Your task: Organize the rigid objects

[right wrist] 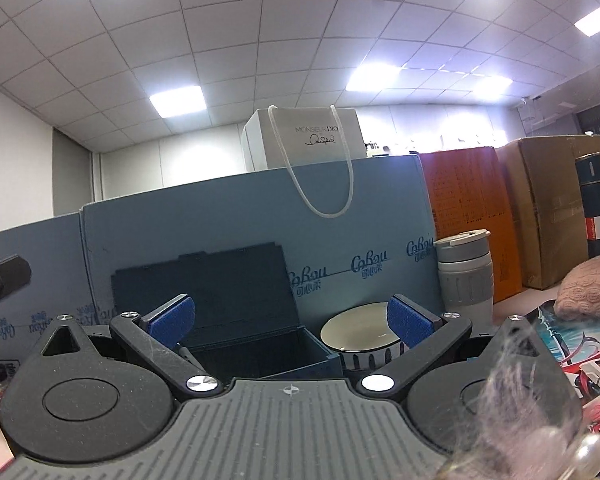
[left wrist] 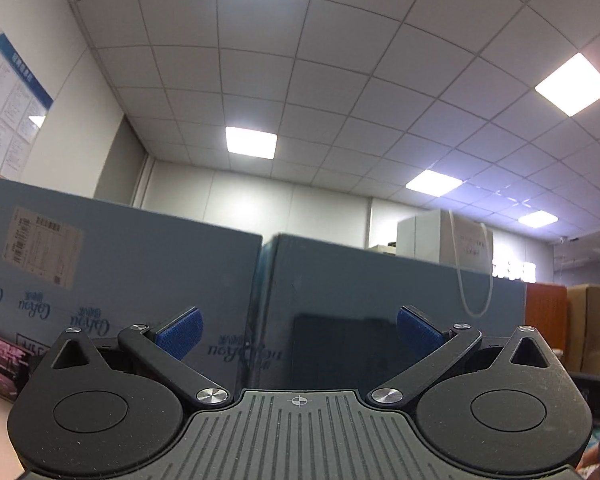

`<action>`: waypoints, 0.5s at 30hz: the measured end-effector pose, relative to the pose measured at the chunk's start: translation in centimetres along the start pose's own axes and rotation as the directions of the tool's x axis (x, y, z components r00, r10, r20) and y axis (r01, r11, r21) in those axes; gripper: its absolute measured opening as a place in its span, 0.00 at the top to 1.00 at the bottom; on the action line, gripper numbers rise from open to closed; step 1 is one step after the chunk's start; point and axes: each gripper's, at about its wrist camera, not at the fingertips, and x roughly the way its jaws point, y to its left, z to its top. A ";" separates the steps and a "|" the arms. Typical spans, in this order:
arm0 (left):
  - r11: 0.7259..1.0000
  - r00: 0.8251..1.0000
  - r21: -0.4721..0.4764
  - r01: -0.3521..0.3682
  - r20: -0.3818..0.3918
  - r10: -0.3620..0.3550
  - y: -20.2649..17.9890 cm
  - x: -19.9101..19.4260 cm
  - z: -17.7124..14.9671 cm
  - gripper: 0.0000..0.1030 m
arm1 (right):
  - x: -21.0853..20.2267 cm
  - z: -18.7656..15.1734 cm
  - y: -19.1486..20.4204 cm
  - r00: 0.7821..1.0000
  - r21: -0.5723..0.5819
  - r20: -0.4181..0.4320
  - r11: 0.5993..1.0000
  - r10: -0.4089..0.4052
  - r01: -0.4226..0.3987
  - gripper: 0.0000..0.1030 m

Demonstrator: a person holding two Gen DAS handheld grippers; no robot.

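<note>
Ribbed blue pads (right wrist: 171, 320) on your right gripper (right wrist: 290, 322) gape before a boxy case (right wrist: 236, 320) and glossy round bowl (right wrist: 358, 330); left gripper (left wrist: 298, 330) jaws gape too.

The left gripper (left wrist: 298, 334) fills the bottom of its frame, its blue pads (left wrist: 180, 334) spread wide apart with nothing between them. The right gripper (right wrist: 290, 326) sits likewise low in its frame, blue pads (right wrist: 171, 320) equally splayed and holding nothing.
</note>
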 end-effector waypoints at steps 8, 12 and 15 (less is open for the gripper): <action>0.982 0.997 0.185 -0.043 -0.055 0.054 -2.2 0.8 -2.2 0.00 | 1.0 -2.2 -0.3 0.996 -0.052 0.089 0.999 -0.010 0.014 0.00; 0.988 0.998 0.145 -0.043 -0.048 0.051 -1.4 0.5 -2.1 0.00 | 0.8 -2.1 -0.3 0.995 -0.051 0.095 0.999 0.013 -0.008 0.00; 0.989 0.997 0.142 -0.029 -0.064 0.038 -1.6 0.7 -2.2 0.00 | 0.5 -2.2 0.1 0.995 -0.072 0.101 0.997 -0.003 0.010 0.00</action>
